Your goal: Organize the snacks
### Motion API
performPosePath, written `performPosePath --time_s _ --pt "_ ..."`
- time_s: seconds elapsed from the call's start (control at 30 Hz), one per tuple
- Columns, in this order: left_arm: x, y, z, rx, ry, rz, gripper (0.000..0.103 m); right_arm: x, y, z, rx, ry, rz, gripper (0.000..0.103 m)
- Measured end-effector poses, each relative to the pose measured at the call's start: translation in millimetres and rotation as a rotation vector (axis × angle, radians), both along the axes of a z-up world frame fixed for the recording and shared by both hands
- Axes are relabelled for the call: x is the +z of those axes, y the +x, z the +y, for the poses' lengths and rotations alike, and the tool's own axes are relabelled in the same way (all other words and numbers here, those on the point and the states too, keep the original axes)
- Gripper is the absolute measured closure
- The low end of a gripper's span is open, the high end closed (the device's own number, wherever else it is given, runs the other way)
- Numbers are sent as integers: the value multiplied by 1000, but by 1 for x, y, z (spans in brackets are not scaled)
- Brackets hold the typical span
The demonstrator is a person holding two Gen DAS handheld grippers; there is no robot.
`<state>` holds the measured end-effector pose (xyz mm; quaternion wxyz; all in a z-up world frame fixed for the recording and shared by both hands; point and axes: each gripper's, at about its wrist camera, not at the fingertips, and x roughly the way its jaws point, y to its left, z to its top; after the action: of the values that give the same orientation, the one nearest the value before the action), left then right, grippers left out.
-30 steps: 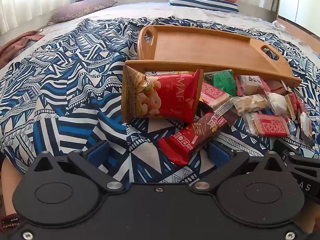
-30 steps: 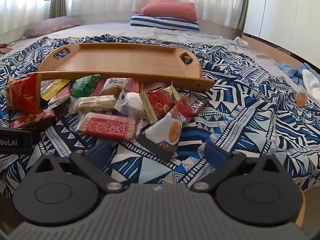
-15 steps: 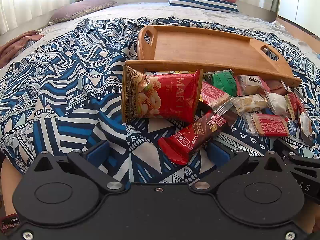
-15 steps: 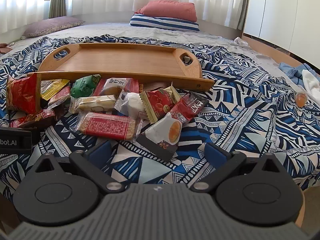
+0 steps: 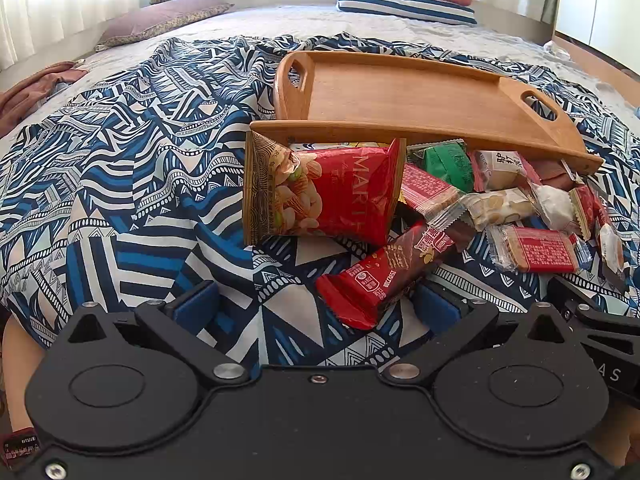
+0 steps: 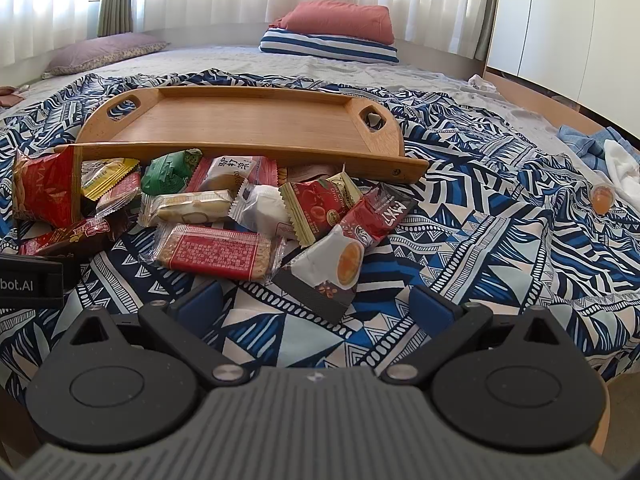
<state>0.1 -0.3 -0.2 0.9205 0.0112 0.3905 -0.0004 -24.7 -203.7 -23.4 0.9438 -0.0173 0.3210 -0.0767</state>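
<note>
A wooden tray [image 5: 400, 92] [image 6: 248, 120] with two cut-out handles lies bare on the patterned bed cover. Several wrapped snacks are piled against its near rim. A big red nut bag [image 5: 324, 192] [image 6: 44, 188] is at the pile's left end. A red-and-brown bar [image 5: 384, 276] lies just ahead of my left gripper [image 5: 316, 308], whose jaws stand open, its near end between the fingertips. My right gripper [image 6: 316, 308] is open over the cover, just short of a white-and-black sachet [image 6: 332, 268] and a red cracker pack [image 6: 216, 252].
The blue-and-white patterned cover [image 5: 120, 184] spreads over the bed. Pillows [image 6: 332, 32] lie at the far end. A small orange jelly cup [image 6: 602, 198] and light cloths [image 6: 612, 156] sit at the right. The other gripper's body [image 6: 30, 280] shows at the left edge.
</note>
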Motion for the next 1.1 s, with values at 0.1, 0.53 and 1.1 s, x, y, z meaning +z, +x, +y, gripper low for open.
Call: performPosePath --time_s 0.1,0.53,1.1 --pt "0 0 0 0 0 0 0 0 0 0 0 0 0 0" --pt "0 0 0 0 0 0 0 0 -1 0 1 -1 -1 0" --pt "2 1 0 -14 11 -11 0 1 1 -1 -5 0 6 0"
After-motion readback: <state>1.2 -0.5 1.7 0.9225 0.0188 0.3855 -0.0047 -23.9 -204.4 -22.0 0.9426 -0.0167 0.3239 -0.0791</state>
